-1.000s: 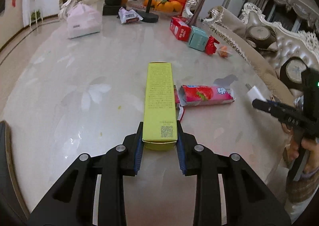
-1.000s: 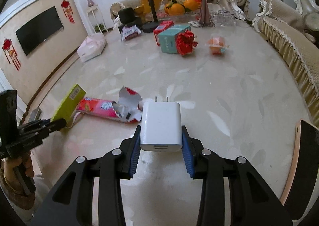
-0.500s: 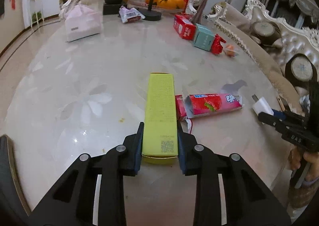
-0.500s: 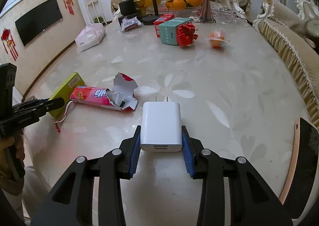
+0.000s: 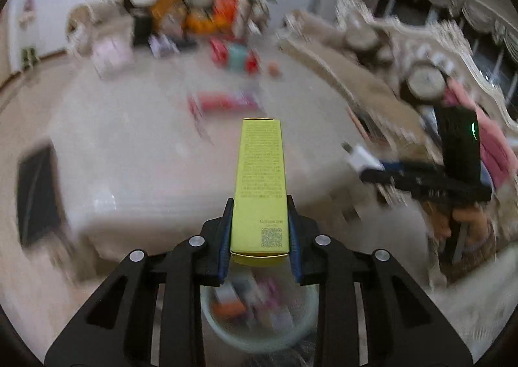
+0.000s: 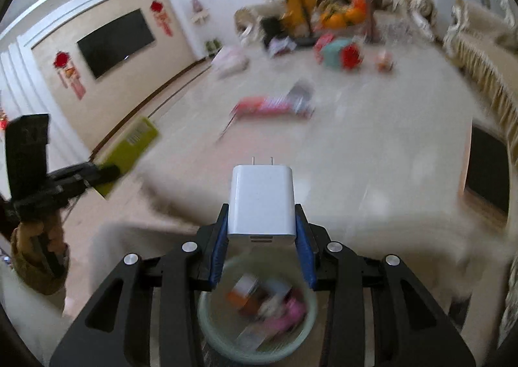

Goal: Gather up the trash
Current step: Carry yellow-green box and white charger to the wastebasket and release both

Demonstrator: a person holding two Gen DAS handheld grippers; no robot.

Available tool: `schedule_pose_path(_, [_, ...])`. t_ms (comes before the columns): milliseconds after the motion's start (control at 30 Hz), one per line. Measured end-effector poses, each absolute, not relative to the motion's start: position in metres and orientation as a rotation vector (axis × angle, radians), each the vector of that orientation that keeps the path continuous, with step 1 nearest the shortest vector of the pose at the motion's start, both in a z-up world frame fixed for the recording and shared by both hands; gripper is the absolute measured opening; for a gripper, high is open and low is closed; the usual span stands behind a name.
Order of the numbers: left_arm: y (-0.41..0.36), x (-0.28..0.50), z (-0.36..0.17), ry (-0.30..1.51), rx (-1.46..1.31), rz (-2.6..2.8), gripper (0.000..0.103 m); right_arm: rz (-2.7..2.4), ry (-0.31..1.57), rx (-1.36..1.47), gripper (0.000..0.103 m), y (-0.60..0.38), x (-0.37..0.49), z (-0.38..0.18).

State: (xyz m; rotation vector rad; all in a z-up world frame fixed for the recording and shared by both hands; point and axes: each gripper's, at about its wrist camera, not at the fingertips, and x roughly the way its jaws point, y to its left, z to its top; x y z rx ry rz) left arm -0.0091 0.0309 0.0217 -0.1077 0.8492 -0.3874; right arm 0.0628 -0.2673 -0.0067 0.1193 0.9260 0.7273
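The left gripper (image 5: 259, 224) clamps a long yellow-green carton (image 5: 260, 185) and the right gripper (image 6: 261, 231) a white USB charger (image 6: 261, 202), both above the pale green bin (image 6: 259, 318). The charger looks reusable, so binning it would be a mistake. The carton could catch the rim and tip out.

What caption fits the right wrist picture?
Right claw grips a white charger above the trash bin.

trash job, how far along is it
Done: the bin already holds several wrappers. In hand: the left gripper grips a yellow box, the right gripper a white charger, both above the bin. Left: the pink wrapper on the table.
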Motion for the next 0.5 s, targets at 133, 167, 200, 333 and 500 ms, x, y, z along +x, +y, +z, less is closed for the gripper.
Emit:
schedule_pose_path(133, [-0.003, -0.033, -0.043, 1.053, -0.098, -0.446, 0.029, 0.724, 1.088, 0.077, 0.036, -0.251, 0.033, -0.053])
schedule_pose_path(167, [-0.01, -0.032, -0.06, 1.094, -0.095, -0.452, 0.029, 0.713, 1.123, 0.074, 0.036, -0.247, 0.033, -0.065])
schedule_pose_path(200, [-0.019, -0.031, -0.082, 1.139, -0.067, -0.451, 0.029, 0.697, 1.165, 0.063, 0.036, -0.242, 0.033, -0.081])
schedule_pose_path(333, [-0.035, -0.02, -0.15, 1.27, -0.029, -0.422, 0.029, 0.656, 1.282, -0.015, 0.036, -0.22, 0.037, -0.142])
schedule_pose_path(500, [-0.034, -0.006, -0.195, 1.346, -0.036, -0.38, 0.03, 0.669, 1.364, -0.081, 0.036, -0.199, 0.04, -0.184])
